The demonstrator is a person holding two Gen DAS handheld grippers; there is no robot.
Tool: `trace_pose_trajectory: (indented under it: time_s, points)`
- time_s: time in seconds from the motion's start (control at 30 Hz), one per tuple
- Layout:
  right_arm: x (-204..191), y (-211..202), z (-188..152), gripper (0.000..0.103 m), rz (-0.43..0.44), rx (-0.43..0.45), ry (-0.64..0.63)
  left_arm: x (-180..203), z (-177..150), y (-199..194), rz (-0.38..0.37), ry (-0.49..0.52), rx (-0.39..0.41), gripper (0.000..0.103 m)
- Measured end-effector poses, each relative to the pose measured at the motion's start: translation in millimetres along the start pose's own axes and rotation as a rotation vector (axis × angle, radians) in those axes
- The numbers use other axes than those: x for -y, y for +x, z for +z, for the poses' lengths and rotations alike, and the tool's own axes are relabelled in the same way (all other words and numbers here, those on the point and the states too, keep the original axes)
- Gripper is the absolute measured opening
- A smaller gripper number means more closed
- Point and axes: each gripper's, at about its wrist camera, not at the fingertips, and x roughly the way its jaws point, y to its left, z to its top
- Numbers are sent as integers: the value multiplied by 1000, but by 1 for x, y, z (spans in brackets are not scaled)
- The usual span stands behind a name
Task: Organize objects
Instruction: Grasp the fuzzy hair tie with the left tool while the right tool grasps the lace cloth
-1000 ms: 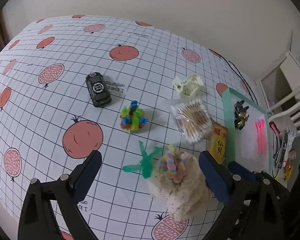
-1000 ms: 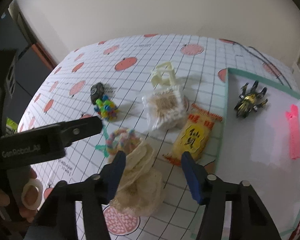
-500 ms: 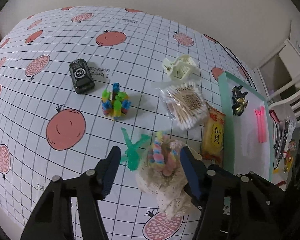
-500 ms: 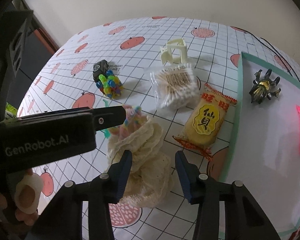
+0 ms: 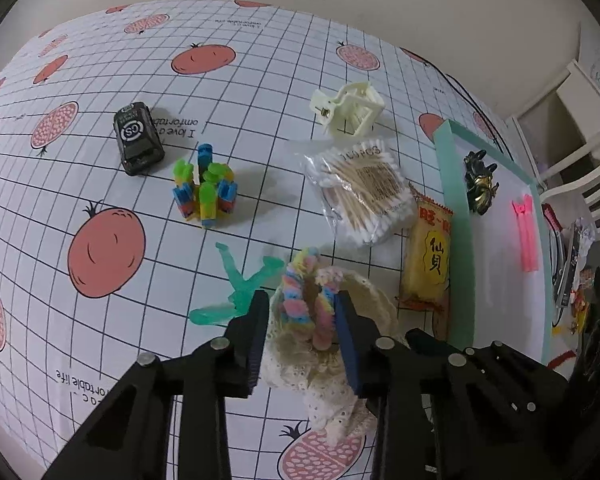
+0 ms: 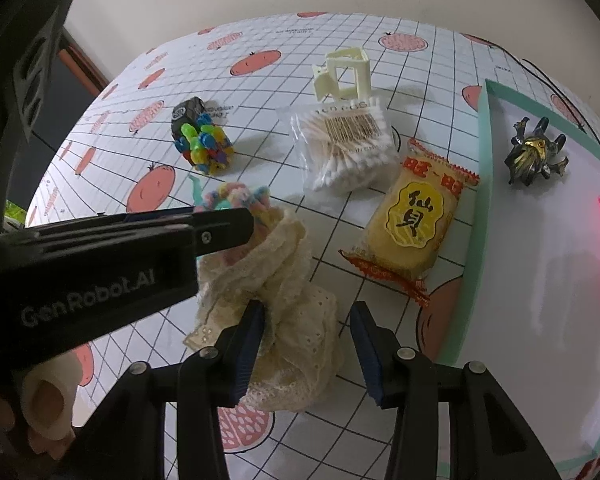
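A pastel fuzzy ring lies on top of a cream lace cloth near the table's front. My left gripper is shut on the ring, with some lace caught between the pads. In the right wrist view the left gripper comes in from the left over the ring. My right gripper is open and straddles the near part of the lace cloth, its left pad touching the fabric. A green plastic figure lies flat just left of the cloth.
Behind the cloth are a bag of cotton swabs, a yellow snack packet, a cream hair claw, a colourful block toy and a black toy car. A green-rimmed tray on the right holds a dark gold figure and a pink clip.
My left gripper moved forward over the cloth and narrowed from wide open until it shut on the pastel ring. The right gripper came closer to the cloth and stayed open.
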Motion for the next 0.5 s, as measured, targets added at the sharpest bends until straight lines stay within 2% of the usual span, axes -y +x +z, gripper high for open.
trace_pose_trajectory:
  time_s: [0.33, 0.5]
  points:
    - [-2, 6, -3, 47, -13, -14, -11, -1, -1, 7, 0, 0, -13, 22]
    - [-3, 6, -3, 37, -12, -13, -17, -2, -1, 4, -6, -2, -5, 20]
